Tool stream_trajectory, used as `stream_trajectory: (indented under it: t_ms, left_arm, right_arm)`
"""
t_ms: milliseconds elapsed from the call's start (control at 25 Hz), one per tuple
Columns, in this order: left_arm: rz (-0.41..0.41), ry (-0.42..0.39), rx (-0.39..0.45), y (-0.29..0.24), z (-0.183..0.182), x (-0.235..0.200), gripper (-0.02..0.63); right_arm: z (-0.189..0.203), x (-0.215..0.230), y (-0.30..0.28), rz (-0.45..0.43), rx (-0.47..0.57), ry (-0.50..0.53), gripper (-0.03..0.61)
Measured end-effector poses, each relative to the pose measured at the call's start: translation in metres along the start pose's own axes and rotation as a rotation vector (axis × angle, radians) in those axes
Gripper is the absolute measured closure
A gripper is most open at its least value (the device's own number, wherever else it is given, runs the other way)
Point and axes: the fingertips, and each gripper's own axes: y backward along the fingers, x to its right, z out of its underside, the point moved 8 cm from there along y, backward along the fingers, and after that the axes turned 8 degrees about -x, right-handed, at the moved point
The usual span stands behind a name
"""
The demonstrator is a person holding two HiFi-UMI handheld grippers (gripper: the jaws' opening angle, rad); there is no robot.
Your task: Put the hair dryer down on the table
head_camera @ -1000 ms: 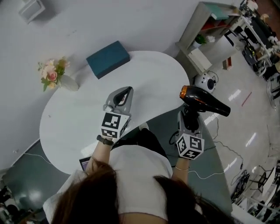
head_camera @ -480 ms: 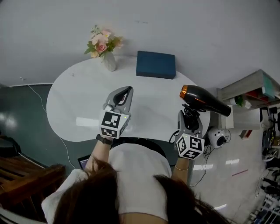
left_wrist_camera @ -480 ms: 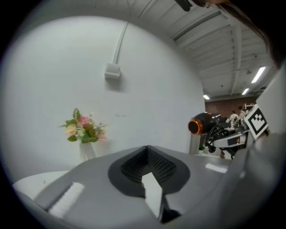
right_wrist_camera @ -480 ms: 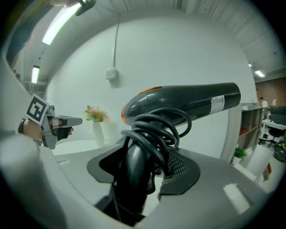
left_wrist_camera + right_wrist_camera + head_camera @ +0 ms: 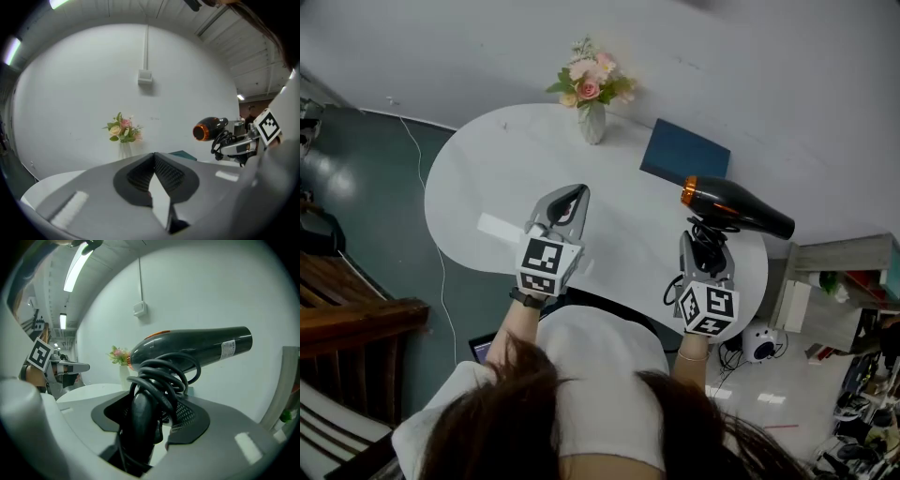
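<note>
A black hair dryer (image 5: 736,208) with an orange rear ring stands upright in my right gripper (image 5: 710,246), whose jaws are shut on its handle. Its cord is coiled round that handle (image 5: 159,380). The barrel (image 5: 197,350) points right, above the right end of the white oval table (image 5: 487,187) and clear of its top. In the right gripper view the handle fills the gap of my right gripper (image 5: 150,423). Over the table's near middle my left gripper (image 5: 572,194) is shut with nothing in it, its pads (image 5: 161,171) meeting at the tips.
A vase of pink flowers (image 5: 591,94) and a dark blue box (image 5: 684,155) sit at the table's far side by the wall. A shelf unit (image 5: 844,272) and a white round device (image 5: 757,344) stand to the right, and brown wooden furniture (image 5: 347,319) to the left.
The head view has swung round: table, flowers and box have shifted in frame, and the hair dryer now hangs over the table's right end. Both grippers keep their pose and grip.
</note>
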Motion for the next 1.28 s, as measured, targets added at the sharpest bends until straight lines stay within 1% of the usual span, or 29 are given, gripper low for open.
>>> stream_trajectory:
  t_ms: [320,680,960,1120,1280]
  left_arm:
    - [-0.038,0.032,0.013,0.010,0.005,-0.031,0.555]
    - [-0.038,0.043,0.010,0.007,0.008,-0.047,0.555]
    - [-0.049,0.064,-0.012,0.004,0.017,-0.054,0.555]
    - [-0.061,0.081,-0.029,0.004,0.026,-0.059,0.555]
    - [-0.075,0.099,-0.049,0.010,0.036,-0.062,0.555]
  right_arm:
    - [-0.012,-0.036,-0.028,-0.066,-0.008,0.041,0.348]
    - [-0.017,-0.060,-0.045,-0.113,-0.026,0.074,0.348]
    - [-0.010,-0.078,-0.061,-0.182,-0.072,0.111,0.348]
    - [-0.002,-0.088,-0.076,-0.224,-0.117,0.140,0.348]
    - [0.006,-0.100,-0.090,-0.281,-0.163,0.142,0.348]
